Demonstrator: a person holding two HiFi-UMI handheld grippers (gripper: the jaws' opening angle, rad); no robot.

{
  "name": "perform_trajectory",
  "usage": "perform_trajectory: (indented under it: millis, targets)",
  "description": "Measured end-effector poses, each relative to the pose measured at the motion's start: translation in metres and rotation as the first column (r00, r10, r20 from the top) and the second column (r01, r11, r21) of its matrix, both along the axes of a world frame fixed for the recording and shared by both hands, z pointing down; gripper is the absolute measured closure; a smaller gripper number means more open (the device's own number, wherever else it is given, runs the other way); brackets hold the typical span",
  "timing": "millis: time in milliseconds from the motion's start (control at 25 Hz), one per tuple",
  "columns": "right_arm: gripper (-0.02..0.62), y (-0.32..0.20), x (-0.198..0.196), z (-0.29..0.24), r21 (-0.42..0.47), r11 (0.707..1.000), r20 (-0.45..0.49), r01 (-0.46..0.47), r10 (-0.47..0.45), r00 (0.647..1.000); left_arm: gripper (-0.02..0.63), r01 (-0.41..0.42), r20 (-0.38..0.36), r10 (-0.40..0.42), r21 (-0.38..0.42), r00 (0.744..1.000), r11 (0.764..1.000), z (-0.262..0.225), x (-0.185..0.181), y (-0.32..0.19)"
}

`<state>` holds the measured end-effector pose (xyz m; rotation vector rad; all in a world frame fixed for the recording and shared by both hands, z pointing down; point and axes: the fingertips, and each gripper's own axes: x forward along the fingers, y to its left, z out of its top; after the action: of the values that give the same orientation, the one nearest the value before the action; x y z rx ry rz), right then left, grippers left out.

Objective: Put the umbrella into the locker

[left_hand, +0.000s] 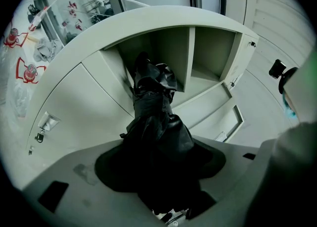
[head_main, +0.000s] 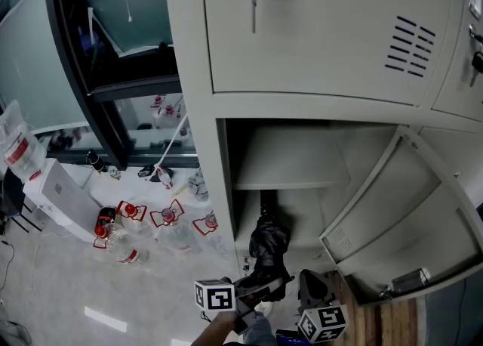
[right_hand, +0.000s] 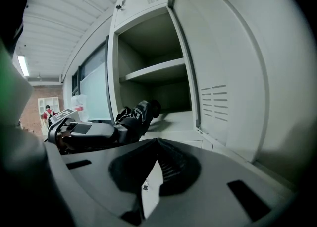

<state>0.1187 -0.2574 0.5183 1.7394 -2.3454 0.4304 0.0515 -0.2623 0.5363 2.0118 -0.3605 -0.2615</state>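
Black folded fabric umbrella (head_main: 269, 250), pinched in left tongs (head_main: 266, 285) to slide into grey metal locker (head_main: 287, 159); right tongs (right_hand: 154, 141) seemingly pressed together.

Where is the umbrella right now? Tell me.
Bottom centre of the head view: the umbrella is clamped in the left gripper, its far end poking into the lower compartment of the open locker, below the shelf.

The umbrella (head_main: 268, 250) is glossy black; the locker (head_main: 317, 35) is pale grey-beige. Clear bottles (head_main: 130, 211) carry red labels on a whitish floor (head_main: 60, 284); the boards (head_main: 377, 323) are brown.
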Motion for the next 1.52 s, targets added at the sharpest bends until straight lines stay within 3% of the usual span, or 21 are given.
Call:
perform_trajectory:
  millis: [880, 1120, 1520]
  targets:
    - [0.595, -0.038, 0.002, 0.007, -0.023, 1.0, 0.005, 0.006, -0.005, 1.0, 0.328, 0.024, -0.045, -0.027, -0.064, 0.999, 0.998, -0.001, 0.007, -0.059]
    - [0.595, -0.045, 0.005, 0.007, -0.021, 1.0, 0.006, 0.005, -0.004, 1.0, 0.323, 0.013, -0.139, -0.041, -0.191, 0.989, 0.981, -0.005, 0.013, -0.075]
    - [0.594, -0.039, 0.0, 0.004, -0.018, 1.0, 0.01, 0.021, -0.021, 1.0, 0.261, 0.043, -0.193, -0.094, -0.256, 0.977, 0.966, 0.002, 0.009, -0.079]
